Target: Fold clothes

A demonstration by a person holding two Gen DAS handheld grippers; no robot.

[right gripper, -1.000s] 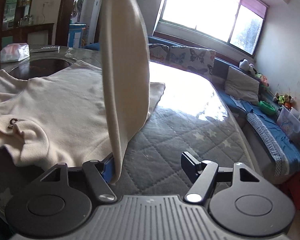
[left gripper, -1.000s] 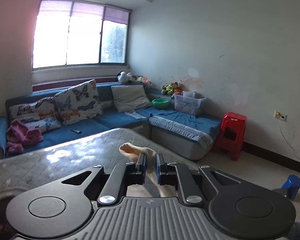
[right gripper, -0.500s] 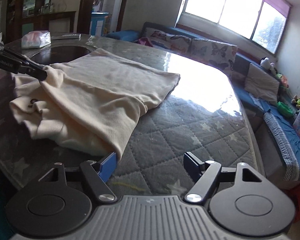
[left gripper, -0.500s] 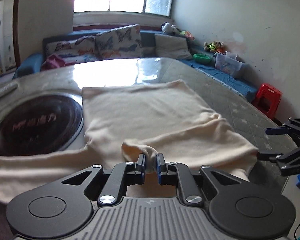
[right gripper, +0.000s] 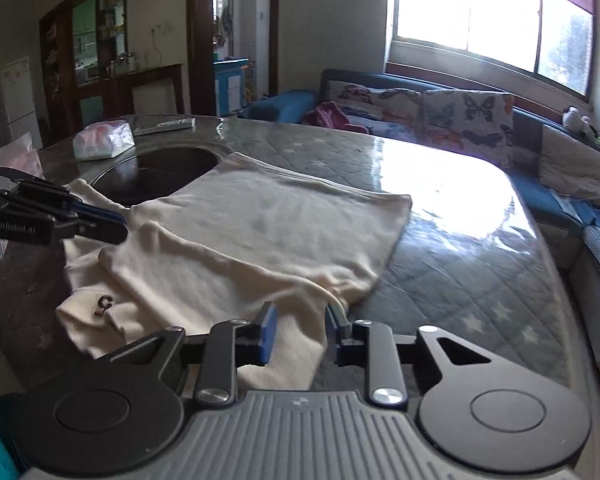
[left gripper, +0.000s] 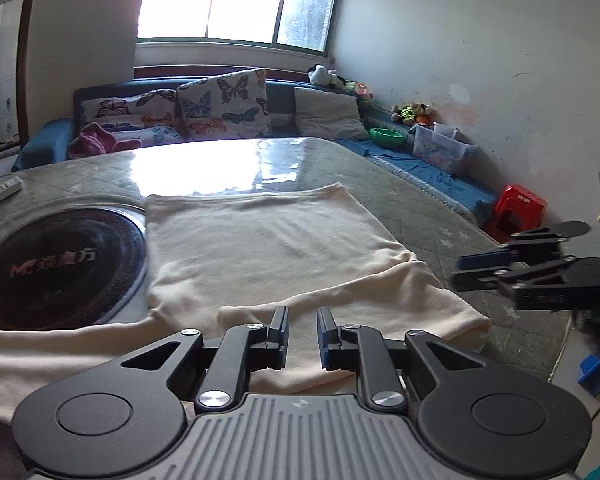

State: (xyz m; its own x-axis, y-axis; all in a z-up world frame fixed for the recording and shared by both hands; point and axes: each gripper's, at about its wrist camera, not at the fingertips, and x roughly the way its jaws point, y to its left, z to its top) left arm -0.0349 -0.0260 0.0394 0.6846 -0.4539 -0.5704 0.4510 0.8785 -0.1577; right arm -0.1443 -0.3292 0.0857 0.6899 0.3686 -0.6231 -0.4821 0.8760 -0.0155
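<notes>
Room: a blue corner sofa (left gripper: 428, 168) runs under the window, carrying butterfly-print cushions (left gripper: 224, 108) and a pink cloth (left gripper: 96, 140); a red stool (left gripper: 518, 210) stands by the wall.
Table: a large rounded table (right gripper: 460, 264) with a grey quilted, star-printed cover under a glossy sheet that glares in the window light.
Garment: a cream sweater (left gripper: 260, 248) lies flat on the table with its hem toward the sofa — one side is folded over the body, and its near edge reaches down to both grippers. In the right wrist view a small dark letter mark shows on the cream sweater (right gripper: 240, 236) near its lower left corner.
Turntable: a dark round inset (left gripper: 56, 268) with pale lettering sits just beside the sweater; the fabric edge overlaps its rim.
Left gripper: the left gripper (left gripper: 302, 334) hovers low over the near edge of the sweater — jaws a little apart, nothing between them.
Right gripper: the right gripper (right gripper: 298, 334) sits at the sweater's near corner, jaws spread with cloth lying in the gap, not pinched.
Small items: a tissue pack (right gripper: 102, 140) and a remote (right gripper: 164, 125) rest at the table's far edge.
</notes>
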